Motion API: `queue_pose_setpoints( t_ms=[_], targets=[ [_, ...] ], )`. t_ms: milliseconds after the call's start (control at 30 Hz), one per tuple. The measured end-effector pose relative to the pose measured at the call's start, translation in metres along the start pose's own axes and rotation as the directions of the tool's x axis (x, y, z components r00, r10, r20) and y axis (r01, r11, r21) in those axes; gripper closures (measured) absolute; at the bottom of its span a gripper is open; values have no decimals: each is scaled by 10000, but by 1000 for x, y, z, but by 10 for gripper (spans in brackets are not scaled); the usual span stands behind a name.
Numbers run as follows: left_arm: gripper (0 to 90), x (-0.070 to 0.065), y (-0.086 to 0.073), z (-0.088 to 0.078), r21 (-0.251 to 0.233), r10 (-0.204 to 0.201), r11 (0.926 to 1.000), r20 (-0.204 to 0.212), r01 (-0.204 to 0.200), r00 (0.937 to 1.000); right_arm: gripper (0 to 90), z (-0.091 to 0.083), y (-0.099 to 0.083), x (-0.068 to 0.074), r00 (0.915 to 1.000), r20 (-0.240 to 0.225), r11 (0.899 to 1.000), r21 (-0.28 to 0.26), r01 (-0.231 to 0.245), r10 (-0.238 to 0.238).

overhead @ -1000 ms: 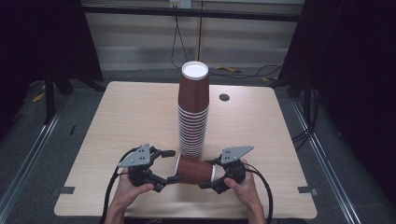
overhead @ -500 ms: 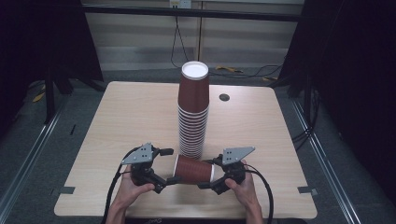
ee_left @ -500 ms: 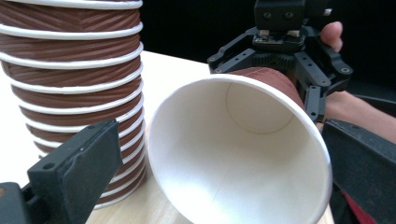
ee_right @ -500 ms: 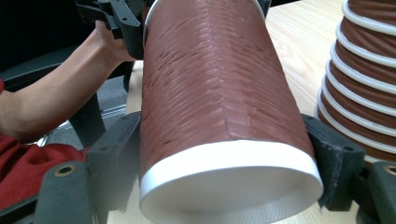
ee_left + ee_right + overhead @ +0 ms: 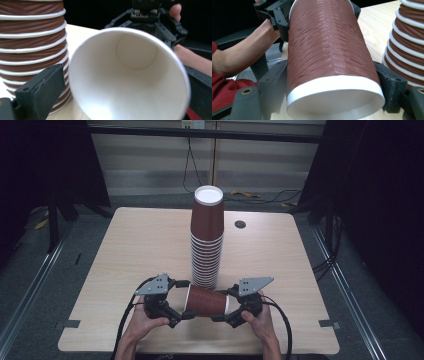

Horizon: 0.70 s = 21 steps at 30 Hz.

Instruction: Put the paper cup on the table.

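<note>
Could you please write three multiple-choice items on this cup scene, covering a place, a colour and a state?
1. Where does the cup stack stand?
A. near the table's middle
B. at the left edge
C. on the floor

2. What colour is the inside of the held cup?
A. brown
B. white
C. black

3. How is the held cup oriented?
A. upright
B. upside down
C. on its side

Answers: 1 A, the high view shows the stack centred on the table. 2 B, the left gripper view looks into it. 3 C, it lies level between the left gripper and right gripper.
</note>
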<state>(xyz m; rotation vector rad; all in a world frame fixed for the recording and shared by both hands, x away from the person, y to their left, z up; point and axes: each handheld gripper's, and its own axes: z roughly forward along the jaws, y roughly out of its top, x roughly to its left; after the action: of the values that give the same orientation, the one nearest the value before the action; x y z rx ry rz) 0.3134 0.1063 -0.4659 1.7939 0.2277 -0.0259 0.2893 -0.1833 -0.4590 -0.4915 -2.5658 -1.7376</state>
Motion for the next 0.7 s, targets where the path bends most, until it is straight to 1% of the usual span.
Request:
queue_pose_setpoints(
  t_ms=[33, 67, 100, 133, 167, 200, 233, 267, 300, 333, 400, 500, 633, 700],
  targets=[
    [0, -1, 1, 1, 86, 50, 10000, -19, -50, 10000, 224, 0, 0, 0, 10000, 0, 10000, 0, 0, 0],
    [0, -2, 1, 4, 165, 130, 9998, -160, -128, 9998, 224, 0, 0, 0, 10000, -49, 10000, -20, 9, -9],
    [20, -2, 2, 5, 166, 181, 9997, 115, -183, 9998, 224, 0, 0, 0, 10000, -85, 10000, -25, 21, -21],
    [20, -2, 2, 6, 164, 192, 9997, 162, -195, 9997, 224, 0, 0, 0, 10000, -85, 10000, -25, 21, -21],
    [15, -2, 2, 7, 110, 205, 9997, 205, -207, 9996, 224, 0, 0, 0, 9999, -115, 10000, -27, 29, -29],
    [19, -3, 2, 8, 259, 273, 9993, 65, -275, 9996, 224, 0, 1, 1, 9999, -104, 10000, -40, 87, -87],
    [20, -3, 2, 8, 259, 273, 9993, 65, -275, 9996, 224, 0, 1, 1, 9999, -104, 10000, -40, 87, -87],
    [21, -2, 2, 10, 164, 237, 9996, 398, -243, 9989, 224, 0, 1, 1, 9999, -135, 10000, 10, 99, -99],
    [22, -2, 2, 10, 164, 237, 9996, 398, -243, 9989, 224, 0, 1, 1, 9999, -135, 10000, 10, 99, -99],
    [22, -1, 2, 9, 33, 216, 9998, 442, -218, 9988, 224, 0, 1, 1, 9998, -151, 10000, 18, 96, -96],
    [27, -1, 2, 9, -52, 177, 9998, 483, -175, 9987, 224, 0, 1, 1, 9998, -152, 9999, -10, 133, -133],
    [34, -2, 4, 8, 91, 270, 9996, 403, -273, 9988, 224, 0, 0, 1, 9997, -195, 9999, 15, 171, -170],
    [37, -2, 4, 7, 229, 239, 9994, 408, -248, 9989, 221, 3, -1, 0, 9996, -227, 9999, -20, 157, -157],
    [43, -3, 5, 6, 285, 338, 9990, 331, -348, 9989, 219, 5, -3, 1, 9997, -216, 9999, -3, 149, -149]
  ],
)
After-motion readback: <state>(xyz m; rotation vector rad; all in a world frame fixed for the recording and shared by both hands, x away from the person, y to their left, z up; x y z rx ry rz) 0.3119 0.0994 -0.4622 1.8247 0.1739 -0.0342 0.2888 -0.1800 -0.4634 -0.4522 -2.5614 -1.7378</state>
